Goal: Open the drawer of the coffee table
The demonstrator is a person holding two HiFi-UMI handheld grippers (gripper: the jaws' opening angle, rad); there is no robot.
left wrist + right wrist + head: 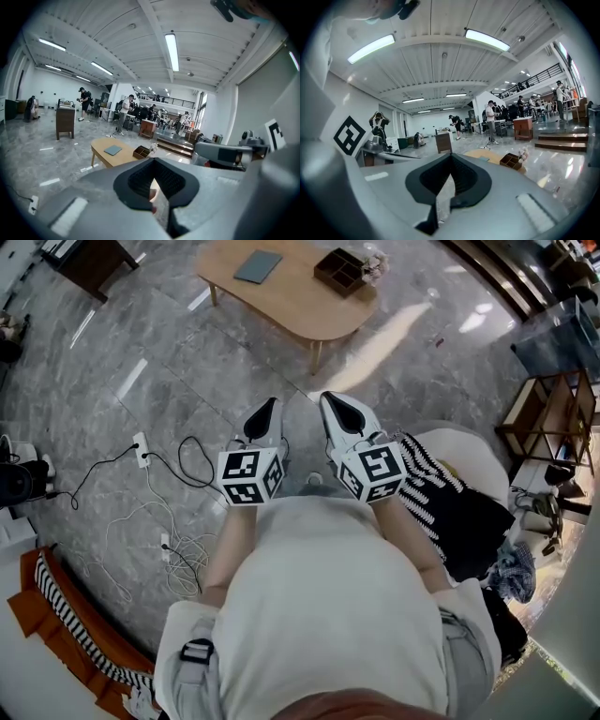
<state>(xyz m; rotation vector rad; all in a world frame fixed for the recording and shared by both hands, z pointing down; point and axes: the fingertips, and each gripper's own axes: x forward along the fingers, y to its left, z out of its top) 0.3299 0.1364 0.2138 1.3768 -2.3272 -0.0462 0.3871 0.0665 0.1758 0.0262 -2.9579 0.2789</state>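
Note:
The light wooden coffee table (291,306) stands on the grey marble floor well ahead of me, with a grey-blue pad (257,266) and a brown divided box (339,271) on top. No drawer front shows from here. My left gripper (268,410) and right gripper (332,403) are held side by side at waist height, both shut and empty, far short of the table. The table (111,155) shows beyond the shut jaws of the left gripper (153,161) in the left gripper view. It (488,154) lies past the right gripper (451,157) in the right gripper view.
A white power strip (141,448) with loose cables lies on the floor to my left. A white seat with a striped cloth (448,486) sits at my right, a wooden rack (553,418) beyond it. A dark cabinet (89,261) stands far left. People stand in the distance.

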